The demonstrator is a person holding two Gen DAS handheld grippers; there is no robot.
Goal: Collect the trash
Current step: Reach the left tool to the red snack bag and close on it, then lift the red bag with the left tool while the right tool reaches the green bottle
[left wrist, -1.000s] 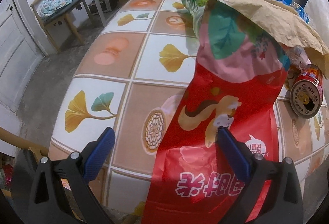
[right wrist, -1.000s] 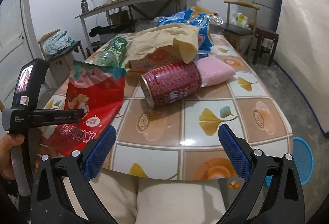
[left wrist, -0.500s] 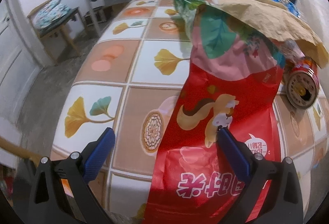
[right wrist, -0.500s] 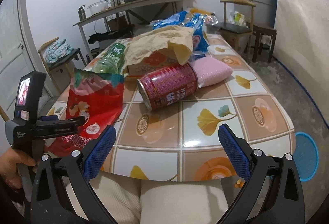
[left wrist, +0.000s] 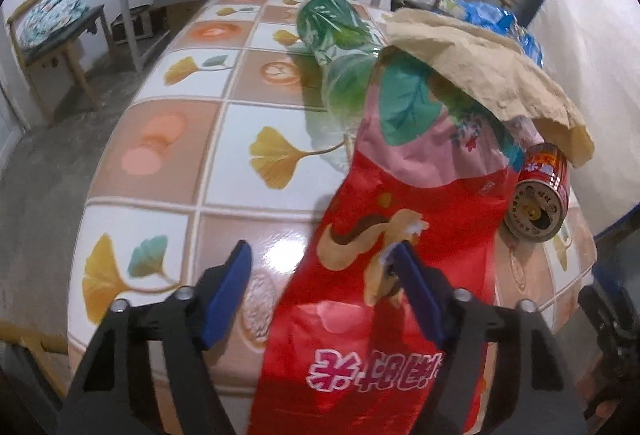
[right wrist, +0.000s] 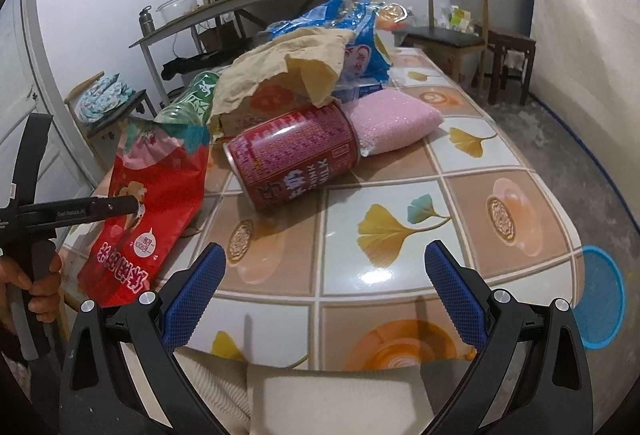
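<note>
- Red snack bag (left wrist: pixel 404 235) hangs over the tiled table's (left wrist: pixel 224 155) near edge, top tucked under crumpled brown paper (left wrist: pixel 480 63).
- Left gripper (left wrist: pixel 324 267) has just been closing, jaws straddling the bag's left part, not pinching yet.
- Right gripper (right wrist: pixel 324 275) gapes wide, empty, red milk can (right wrist: pixel 296 155) beyond.

The left tool (left wrist: pixel 322 267) has just been closing in, and its blue pads aren't pressing on anything yet. The right pad (left wrist: pixel 416 291) sits on top of the red snack bag (left wrist: pixel 400 235), the left pad (left wrist: pixel 228 287) is over bare counter (left wrist: pixel 176 163) just beside the bag's edge. The bag hangs off the near edge of the tiled counter. Its far end tucks under a crumpled brown paper bag (left wrist: pixel 480 63). A green plastic bottle (left wrist: pixel 340 47) lies beside it, and a red can (left wrist: pixel 540 191) lies on its side to the right.
</note>
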